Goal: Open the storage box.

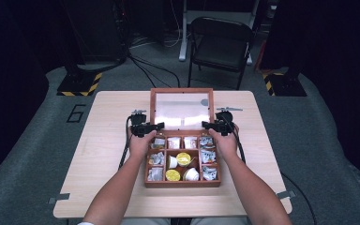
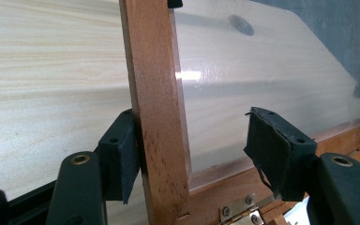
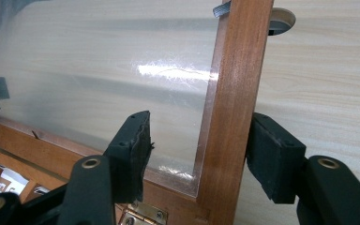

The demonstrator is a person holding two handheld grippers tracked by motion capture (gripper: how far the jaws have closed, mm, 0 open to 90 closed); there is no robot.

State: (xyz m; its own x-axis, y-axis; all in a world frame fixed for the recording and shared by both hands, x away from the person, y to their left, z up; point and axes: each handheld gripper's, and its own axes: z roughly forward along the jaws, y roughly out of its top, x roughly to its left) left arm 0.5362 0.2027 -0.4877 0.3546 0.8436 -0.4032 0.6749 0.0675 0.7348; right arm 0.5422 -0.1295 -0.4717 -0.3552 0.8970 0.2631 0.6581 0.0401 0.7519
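Observation:
A wooden box (image 1: 183, 183) sits mid-table with its glass-paned lid (image 1: 182, 90) swung open behind it. Its compartments hold silver sachets (image 1: 207, 156) and small yellow-topped cups (image 1: 183, 159). My left gripper (image 1: 155, 126) straddles the lid's left rail (image 2: 154, 93): the outer pad (image 2: 119, 154) touches the wood, while the inner pad (image 2: 276, 150) stands off over the pane (image 2: 262, 61). My right gripper (image 1: 208, 125) straddles the right rail (image 3: 232, 93) the same way, its inner pad (image 3: 133, 150) clear of the wood. Both grippers (image 2: 192, 126) (image 3: 204, 129) are open.
The light wooden table (image 1: 108, 154) has bare room on both sides of the box. Brass hinges (image 2: 239, 215) (image 3: 143, 215) join lid and box. A black folding chair (image 1: 220, 42) stands beyond the far edge, with cables on the floor.

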